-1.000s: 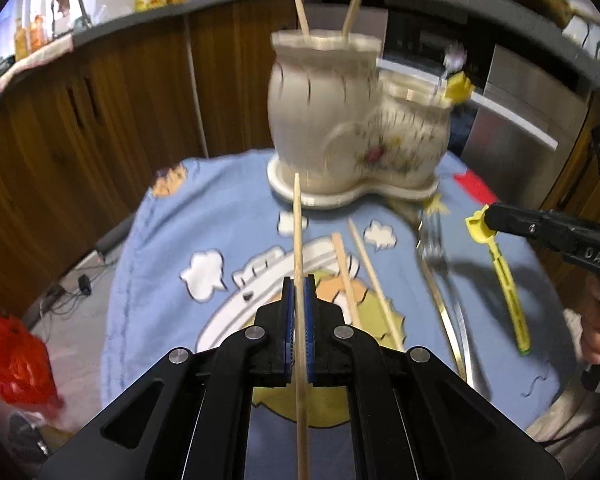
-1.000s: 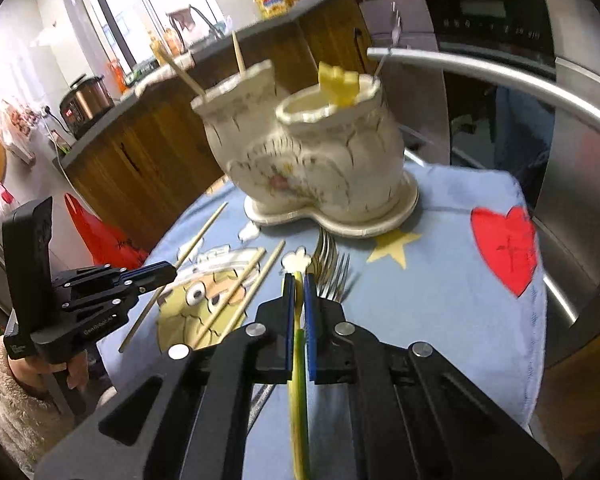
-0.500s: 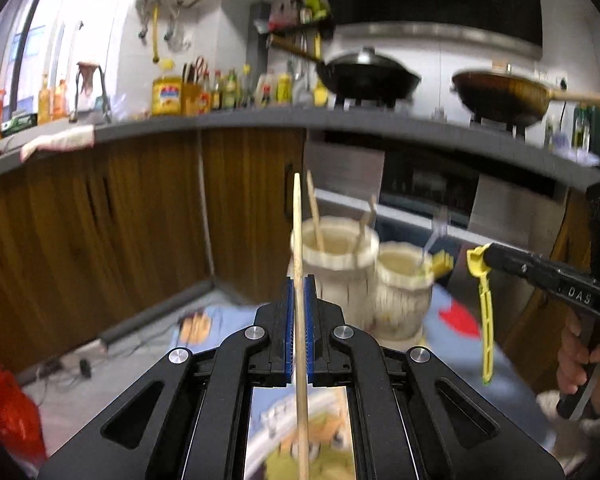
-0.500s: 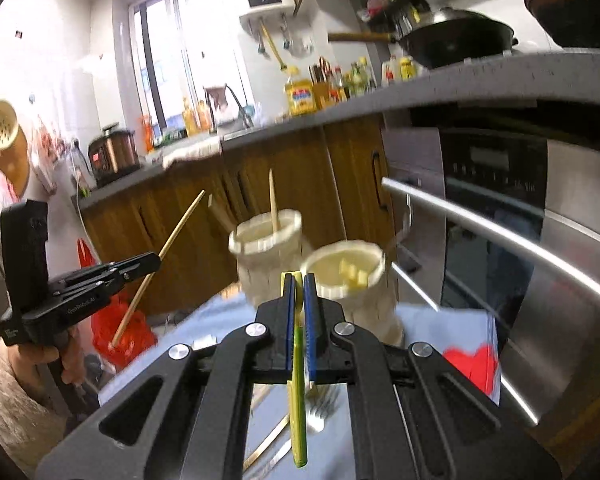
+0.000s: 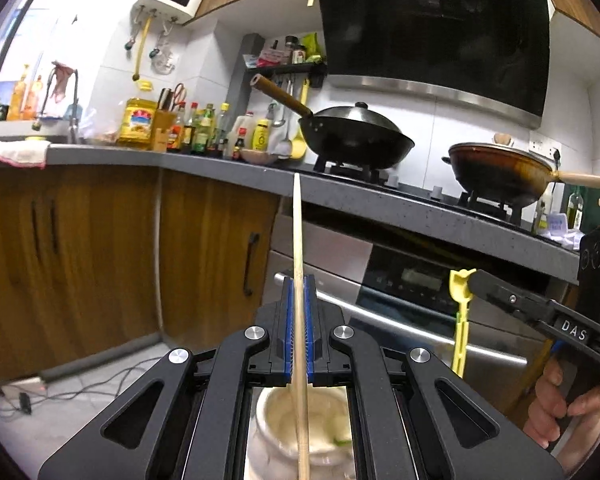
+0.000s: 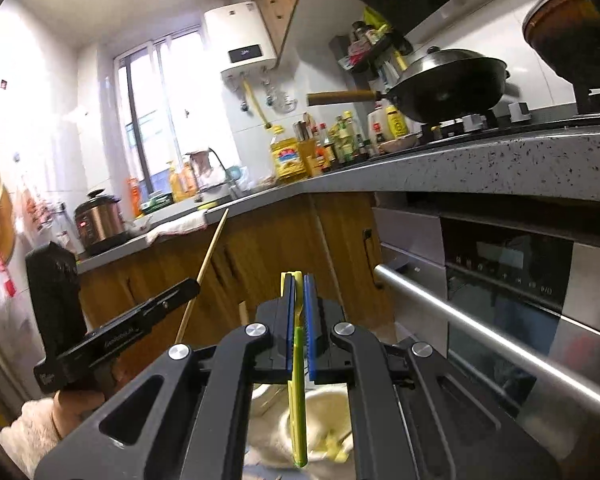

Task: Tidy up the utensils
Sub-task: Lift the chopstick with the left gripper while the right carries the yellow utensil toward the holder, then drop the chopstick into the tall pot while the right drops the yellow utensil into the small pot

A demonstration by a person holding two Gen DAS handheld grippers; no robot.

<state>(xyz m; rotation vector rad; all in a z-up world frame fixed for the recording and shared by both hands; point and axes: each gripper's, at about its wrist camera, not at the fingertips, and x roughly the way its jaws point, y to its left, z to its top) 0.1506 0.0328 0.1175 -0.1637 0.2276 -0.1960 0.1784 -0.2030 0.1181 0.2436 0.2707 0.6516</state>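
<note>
Mid-carry right now, both pieces lifted and hanging over the holder, so the step in hand looks like the drop-in. Left gripper (image 5: 298,328): fingers clamped tight on a wooden chopstick (image 5: 297,236), gripped near the middle, thin end poking up and ahead, lower end trailing down over a cream ceramic pot (image 5: 296,432) straight below the fingers. Right gripper (image 6: 299,320): fingers pinched shut on a yellow-green plastic utensil (image 6: 298,400), hanging nearly straight down with its tip over the mouth of the second cream pot (image 6: 324,424). Can't tell what kind of utensil it is. Inside that right-hand pot: something yellow at the bottom, too blurry to name. Inside the left-hand one: pale blur with a greenish smudge, nothing readable. Next move, best guess: tip each piece more upright, line the low end up with the matching opening, lower it in, then let go, chopstick with the sticks and plastic with the yellow stuff. Main risk: the long chopstick catching the rim. Further back, just kitchen: oven door, wooden cabinets, grey worktop with oil bottles, black wok (image 5: 356,140) on the hob.
</note>
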